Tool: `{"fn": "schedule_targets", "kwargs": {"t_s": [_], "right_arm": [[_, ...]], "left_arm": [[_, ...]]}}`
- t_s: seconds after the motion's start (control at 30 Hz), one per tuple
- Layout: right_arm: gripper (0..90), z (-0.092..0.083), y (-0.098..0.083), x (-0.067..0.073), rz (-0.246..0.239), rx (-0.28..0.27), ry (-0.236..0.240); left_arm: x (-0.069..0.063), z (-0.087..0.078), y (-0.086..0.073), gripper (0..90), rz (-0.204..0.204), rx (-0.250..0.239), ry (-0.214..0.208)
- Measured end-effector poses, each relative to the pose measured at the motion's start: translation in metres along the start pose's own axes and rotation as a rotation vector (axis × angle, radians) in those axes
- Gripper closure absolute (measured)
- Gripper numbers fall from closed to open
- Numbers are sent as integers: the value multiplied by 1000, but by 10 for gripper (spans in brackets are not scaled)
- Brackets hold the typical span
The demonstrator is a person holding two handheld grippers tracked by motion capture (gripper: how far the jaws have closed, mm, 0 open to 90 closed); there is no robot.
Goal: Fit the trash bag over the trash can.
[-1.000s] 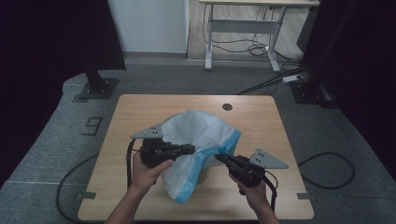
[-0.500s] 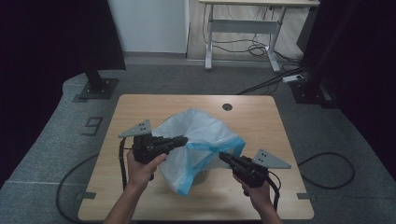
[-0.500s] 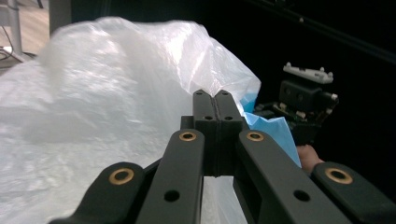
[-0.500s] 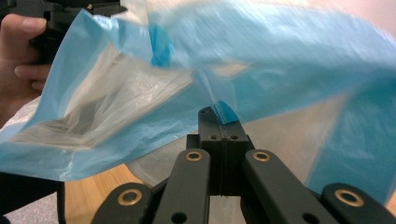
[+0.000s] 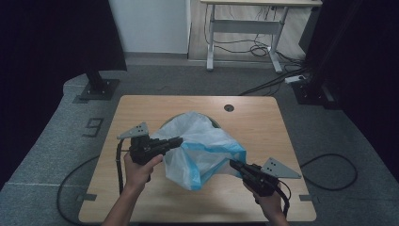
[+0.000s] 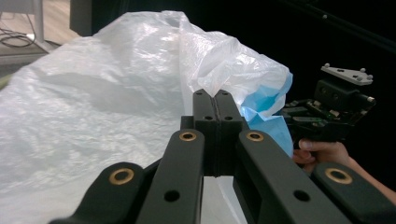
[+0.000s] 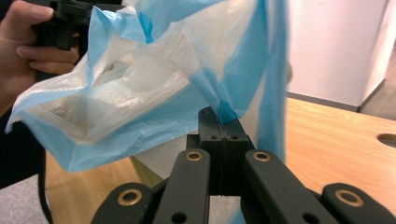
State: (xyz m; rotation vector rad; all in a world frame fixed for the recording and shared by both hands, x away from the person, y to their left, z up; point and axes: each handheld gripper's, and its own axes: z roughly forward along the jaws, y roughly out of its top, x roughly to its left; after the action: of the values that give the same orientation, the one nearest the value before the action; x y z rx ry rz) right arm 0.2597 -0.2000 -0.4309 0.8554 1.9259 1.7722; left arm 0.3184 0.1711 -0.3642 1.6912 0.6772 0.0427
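The thin white plastic bag with a blue rim (image 5: 202, 148) is being lifted higher above the wooden table (image 5: 282, 127) and stretched wider than a second ago, clamped between the left claw (image 5: 175, 141) and right claw (image 5: 234, 164), seemingly for opening.

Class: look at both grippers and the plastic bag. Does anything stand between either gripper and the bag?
Nothing visible does. The left gripper is shut on the bag at its white film, and the right gripper is shut on its blue rim. The bag hangs between them above the table.
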Motion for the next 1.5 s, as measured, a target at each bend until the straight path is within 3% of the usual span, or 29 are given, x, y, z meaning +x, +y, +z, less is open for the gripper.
{"fn": "schedule_targets", "kwargs": {"t_s": [0.1, 0.2, 0.27, 0.43, 0.7, 0.83, 1.2, 1.5], "right_arm": [[891, -3, 2, -3, 1, 5, -22], [891, -3, 9, -5, -10, 13, -74], [891, 0, 14, -5, -44, 26, -128], [891, 9, 25, -2, -103, 40, -168], [891, 18, 31, -7, -92, 41, -176], [891, 19, 36, -10, -94, 41, -188], [891, 20, 33, -11, -85, 35, -189], [891, 9, 30, -15, -68, 35, -180]], "left_arm": [[2, -2, 3, 900, 8, -6, 20], [4, -4, 3, 900, 10, -14, 38], [12, -6, 1, 900, -7, -20, 59], [20, -13, -2, 900, -27, -49, 82], [31, -27, -2, 900, -43, -66, 108], [36, -31, -1, 900, -64, -73, 102], [37, -35, -6, 900, -74, -13, 97], [36, -36, -7, 900, -49, 38, 50]]}}
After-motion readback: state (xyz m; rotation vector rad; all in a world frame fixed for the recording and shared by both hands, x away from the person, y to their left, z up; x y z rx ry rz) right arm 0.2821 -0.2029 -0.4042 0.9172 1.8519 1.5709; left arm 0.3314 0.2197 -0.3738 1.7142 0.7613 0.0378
